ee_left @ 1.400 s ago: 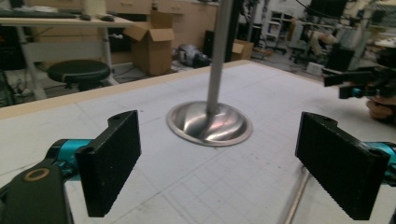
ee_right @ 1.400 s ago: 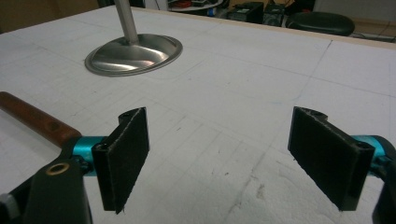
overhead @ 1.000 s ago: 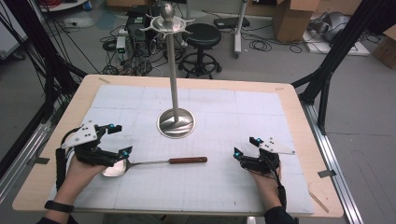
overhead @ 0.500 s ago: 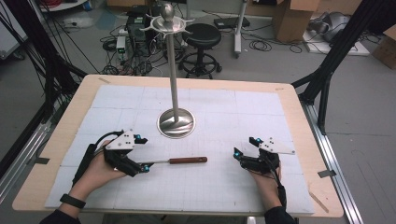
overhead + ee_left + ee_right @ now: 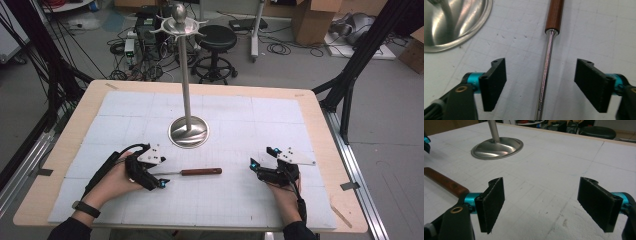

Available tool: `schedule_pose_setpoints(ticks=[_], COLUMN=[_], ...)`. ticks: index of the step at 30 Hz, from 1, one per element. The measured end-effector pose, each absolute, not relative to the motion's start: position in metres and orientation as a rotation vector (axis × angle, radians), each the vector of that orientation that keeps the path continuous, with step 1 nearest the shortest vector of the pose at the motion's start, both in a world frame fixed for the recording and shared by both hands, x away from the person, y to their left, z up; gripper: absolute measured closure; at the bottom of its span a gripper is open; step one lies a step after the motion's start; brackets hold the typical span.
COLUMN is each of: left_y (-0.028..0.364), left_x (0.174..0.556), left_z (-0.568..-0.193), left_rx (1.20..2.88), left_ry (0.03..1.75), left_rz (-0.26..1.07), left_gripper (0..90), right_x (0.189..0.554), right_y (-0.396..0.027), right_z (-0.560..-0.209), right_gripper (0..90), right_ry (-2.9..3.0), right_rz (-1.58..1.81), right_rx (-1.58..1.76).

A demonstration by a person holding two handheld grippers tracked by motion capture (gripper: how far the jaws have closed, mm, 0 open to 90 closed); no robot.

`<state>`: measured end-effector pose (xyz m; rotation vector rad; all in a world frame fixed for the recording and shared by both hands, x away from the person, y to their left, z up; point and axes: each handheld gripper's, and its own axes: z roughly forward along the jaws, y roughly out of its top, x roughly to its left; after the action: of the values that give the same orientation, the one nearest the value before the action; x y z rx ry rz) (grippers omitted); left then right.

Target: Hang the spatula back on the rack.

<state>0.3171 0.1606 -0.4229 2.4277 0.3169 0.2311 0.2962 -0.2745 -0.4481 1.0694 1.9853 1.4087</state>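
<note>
From the high view, my left gripper [image 5: 161,183] sits at about 7 o'clock from the stand [image 5: 188,132], parked over the bowl end of the ladle [image 5: 192,172], which lies flat on the white mat [image 5: 300,125] with its wooden handle [image 5: 201,171] pointing toward 3 o'clock. My right gripper [image 5: 255,166] rests on the mat off at the handle end, well apart from it, jaws spread with nothing between them. Over in the left gripper view, the steel shaft [image 5: 545,77] runs straight up toward 12 o'clock between my jaws, which have just been closing in but aren't touching it yet; there's clear mat on both sides of the metal. The handle starts up top and the stand's shiny base [image 5: 456,23] sits at 10 o'clock. My read: that shaft is thin, stiff and polished, so it'll want to roll or slip in the pads (the bowl end is surely the heavy bit, so it'll tip that way). Grabbing near the bowl, or on the wood, seems the safer bet. In the right gripper view, the jaws stand wide over bare mat, the handle poking in at 9 o'clock and the base at 11.
</note>
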Motion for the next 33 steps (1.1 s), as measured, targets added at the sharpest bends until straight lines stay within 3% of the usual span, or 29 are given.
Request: schedule_pose_setpoints(ticks=[16,27,30,33], left_y=[0.159,0.152,0.152,0.151], left_x=[0.325,0.33,0.329,0.329], left_z=[-0.427,-0.424,-0.424,-0.423], left_rx=[2.49,2.542,2.55,2.557], left_ry=[0.336,0.352,0.348,0.353], left_rz=[0.155,0.082,0.074,0.076], left_gripper=[59.5,72.5,79.8,80.2], right_x=[0.296,0.297,0.297,0.297], right_y=[-0.274,-0.274,-0.274,-0.273], right_z=[-0.448,-0.448,-0.448,-0.448], right_gripper=[22.2,22.6,22.6,22.6], right_ry=[1.989,2.003,2.011,2.013], right_rz=[1.405,1.407,1.406,1.403], right_rx=[1.07,1.063,1.064,1.056])
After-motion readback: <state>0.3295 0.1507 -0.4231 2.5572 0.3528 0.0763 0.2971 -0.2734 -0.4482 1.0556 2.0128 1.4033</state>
